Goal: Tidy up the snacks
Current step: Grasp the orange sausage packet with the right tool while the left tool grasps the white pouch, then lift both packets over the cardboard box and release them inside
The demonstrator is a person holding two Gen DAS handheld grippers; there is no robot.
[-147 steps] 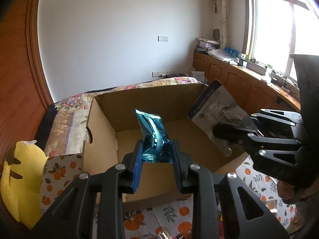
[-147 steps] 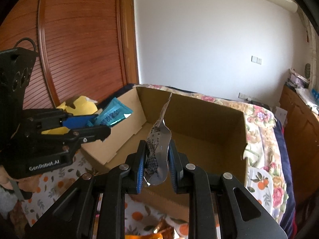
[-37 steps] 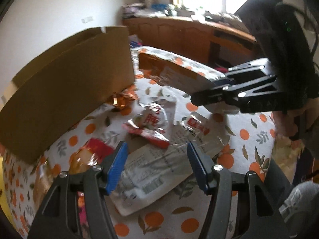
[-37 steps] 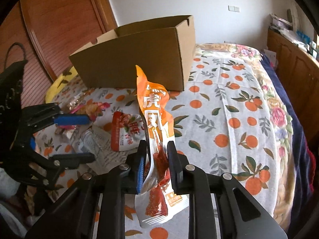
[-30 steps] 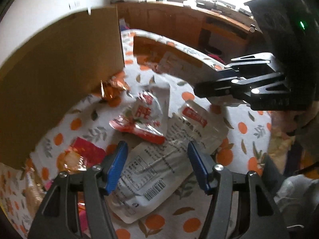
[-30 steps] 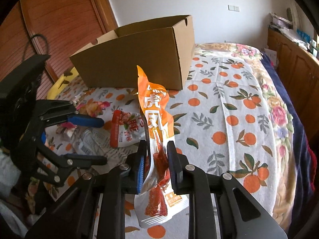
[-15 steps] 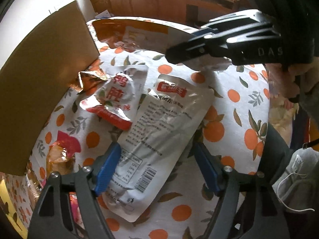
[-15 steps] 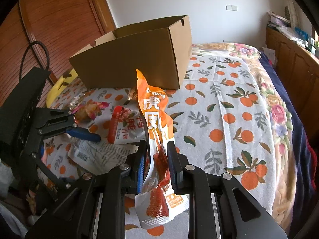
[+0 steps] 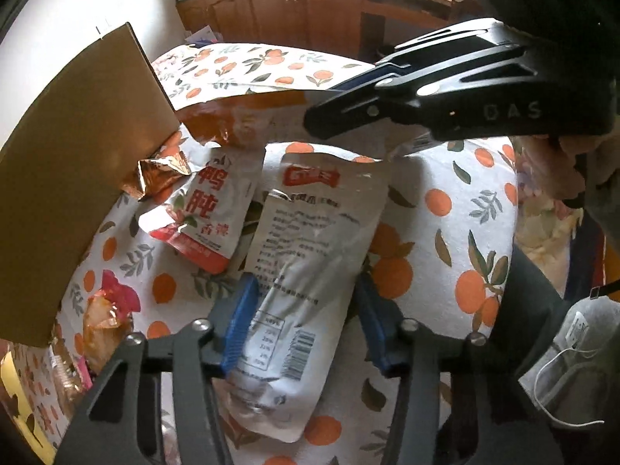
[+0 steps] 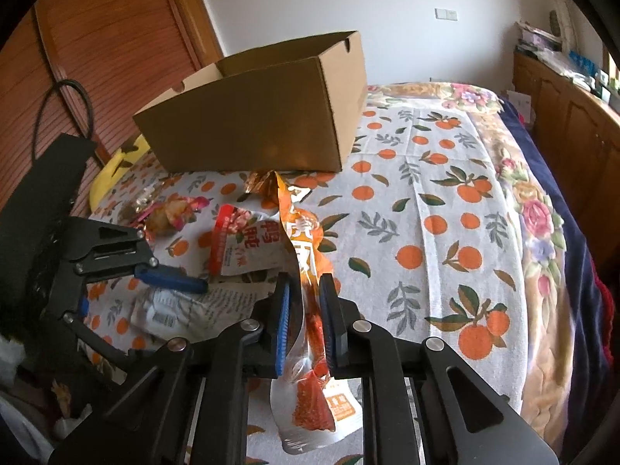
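Two hand-held grippers over a bed covered with an orange-print sheet point(image 10: 445, 201); loose snack packs lie on it in front of a cardboard box point(image 10: 263, 124).

Left gripper point(image 9: 302, 317): pointed steeply down at a large silver pouch point(image 9: 310, 271) that lies flat on the sheet, printed back upward with a barcode near its lower end. The pouch sits between the two blue-padded jaws, which are closing on it; the left pad appears to meet the pouch's edge, while a gap shows at the right pad, so no firm grip is seen.

Right gripper point(image 10: 304, 310): jaws narrow and clamped on an orange-and-silver snack pack point(image 10: 306, 263), which stands upright between the pads, its top pointing toward the box and its lower end hanging below the jaws. In the left wrist view the right gripper point(image 9: 321, 120) crosses the upper right of the frame, with part of a hand point(image 9: 573, 170) behind it.

Other snacks: a white-and-red pouch point(image 9: 205, 213) with red characters lies just beside the silver pouch, its edge overlapping it; a crumpled gold wrapper point(image 9: 155, 178) touches the box's lower corner; a small clear-and-pink packet point(image 9: 104, 314) lies near the box's front wall. The box stands open-topped on the bed; its contents cannot be seen. A yellow soft object point(image 10: 112, 170) lies to the left of the box.
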